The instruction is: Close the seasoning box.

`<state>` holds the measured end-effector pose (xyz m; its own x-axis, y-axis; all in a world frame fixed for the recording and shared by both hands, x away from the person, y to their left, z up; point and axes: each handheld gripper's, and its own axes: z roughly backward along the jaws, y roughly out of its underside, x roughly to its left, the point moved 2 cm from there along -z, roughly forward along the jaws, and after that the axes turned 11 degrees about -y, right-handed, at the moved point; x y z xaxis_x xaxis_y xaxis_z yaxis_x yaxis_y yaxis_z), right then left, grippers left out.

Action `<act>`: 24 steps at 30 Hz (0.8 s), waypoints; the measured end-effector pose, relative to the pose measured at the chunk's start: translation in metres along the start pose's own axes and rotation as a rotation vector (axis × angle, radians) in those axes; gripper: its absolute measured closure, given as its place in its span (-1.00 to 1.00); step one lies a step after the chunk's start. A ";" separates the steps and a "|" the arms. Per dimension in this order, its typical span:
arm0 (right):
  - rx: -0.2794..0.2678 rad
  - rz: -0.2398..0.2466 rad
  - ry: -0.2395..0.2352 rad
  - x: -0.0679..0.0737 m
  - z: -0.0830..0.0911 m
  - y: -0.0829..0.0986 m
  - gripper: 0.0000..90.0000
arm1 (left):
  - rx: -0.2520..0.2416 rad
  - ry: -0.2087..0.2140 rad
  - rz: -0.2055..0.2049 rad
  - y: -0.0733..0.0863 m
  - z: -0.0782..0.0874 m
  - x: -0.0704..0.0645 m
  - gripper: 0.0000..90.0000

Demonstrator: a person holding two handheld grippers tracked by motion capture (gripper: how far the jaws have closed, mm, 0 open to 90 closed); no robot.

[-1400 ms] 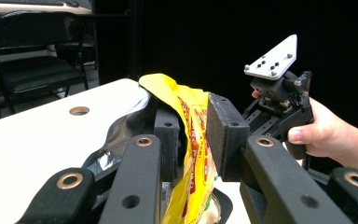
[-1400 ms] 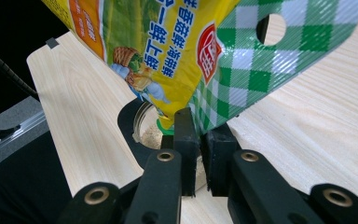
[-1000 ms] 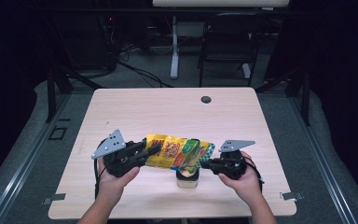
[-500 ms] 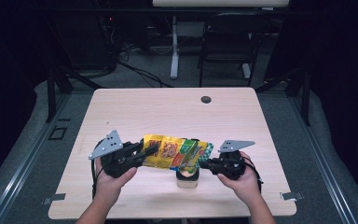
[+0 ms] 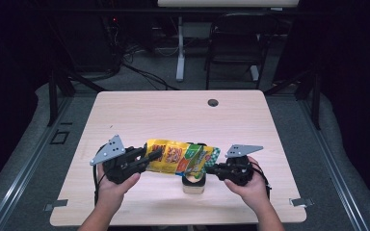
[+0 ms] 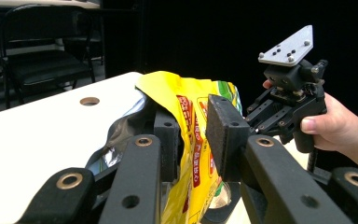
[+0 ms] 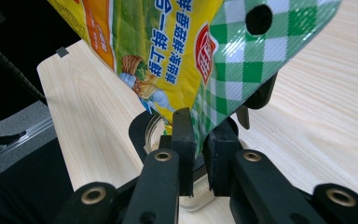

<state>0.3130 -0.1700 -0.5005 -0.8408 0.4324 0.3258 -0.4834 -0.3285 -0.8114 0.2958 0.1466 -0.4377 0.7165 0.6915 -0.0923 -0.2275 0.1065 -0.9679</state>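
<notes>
A yellow snack bag (image 5: 176,157) with a green checked end is held above the table between both grippers. My left gripper (image 5: 155,156) is shut on its left end; in the left gripper view the pads (image 6: 228,135) pinch the yellow foil (image 6: 191,105). My right gripper (image 5: 209,168) is shut on the right end, and its jaws clamp the checked edge (image 7: 242,65) in the right gripper view. A small jar (image 5: 193,183) stands on the table directly under the bag's right half; its dark rim (image 7: 139,128) shows beneath the bag.
The light wooden table (image 5: 173,115) has a round cable hole (image 5: 213,102) near its far edge. A black folding chair (image 5: 233,43) and a white stand (image 5: 180,48) are on the floor beyond the table. Dark floor drops off along each side.
My left gripper has shifted slightly to the left, drawing the bag a little more taut. The right gripper and the jar have stayed put.
</notes>
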 end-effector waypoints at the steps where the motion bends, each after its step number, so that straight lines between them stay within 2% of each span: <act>1: -0.001 0.001 -0.001 0.000 0.000 0.000 0.85 | 0.001 -0.001 -0.001 0.000 0.000 0.000 0.66; 24: -0.031 0.023 -0.017 0.005 -0.005 -0.001 0.87 | 0.020 -0.015 -0.001 0.009 0.008 0.008 0.65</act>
<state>0.3106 -0.1635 -0.5000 -0.8557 0.4107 0.3148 -0.4564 -0.3122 -0.8332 0.2939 0.1592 -0.4456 0.7066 0.7022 -0.0873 -0.2398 0.1217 -0.9632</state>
